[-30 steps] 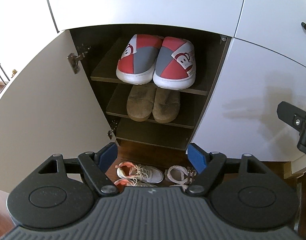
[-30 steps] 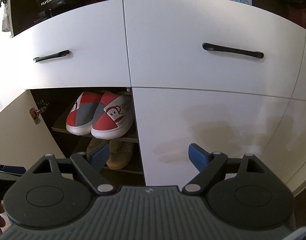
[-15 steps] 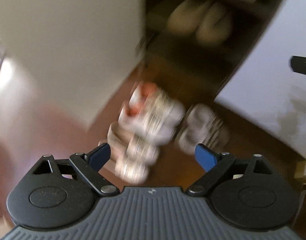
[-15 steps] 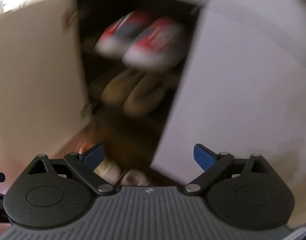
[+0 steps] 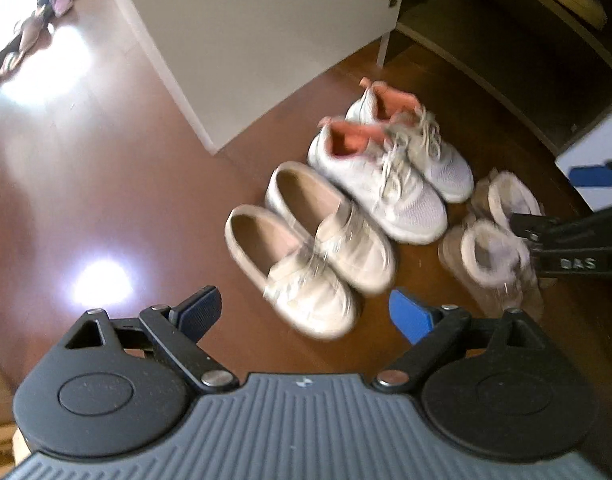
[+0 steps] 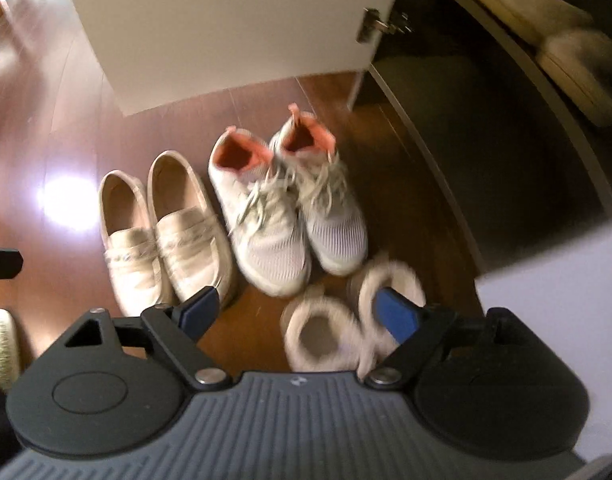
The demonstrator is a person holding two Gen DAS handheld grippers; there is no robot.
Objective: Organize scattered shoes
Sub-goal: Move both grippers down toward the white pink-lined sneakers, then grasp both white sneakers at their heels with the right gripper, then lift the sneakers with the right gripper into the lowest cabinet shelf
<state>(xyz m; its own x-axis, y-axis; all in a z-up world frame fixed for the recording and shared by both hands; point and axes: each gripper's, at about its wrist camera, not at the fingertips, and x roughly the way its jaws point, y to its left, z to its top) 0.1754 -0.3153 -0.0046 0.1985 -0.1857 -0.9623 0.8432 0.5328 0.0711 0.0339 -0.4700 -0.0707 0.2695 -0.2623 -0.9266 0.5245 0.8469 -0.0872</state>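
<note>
Both tools hang over floor shoes: left tool (image 5: 304,309) wide, empty above the loafers (image 5: 306,250); right tool (image 6: 296,309) closing, empty over the fur-lined boots (image 6: 346,316). Next, I judge, each drops onto one shoe.

Left gripper (image 5: 304,312) is pointed steeply downward, jaws spread wide, nothing caught between them. Right gripper (image 6: 302,310) is likewise angled down, jaws wide but closing, nothing pressed by the pads (image 6: 398,314).
</note>
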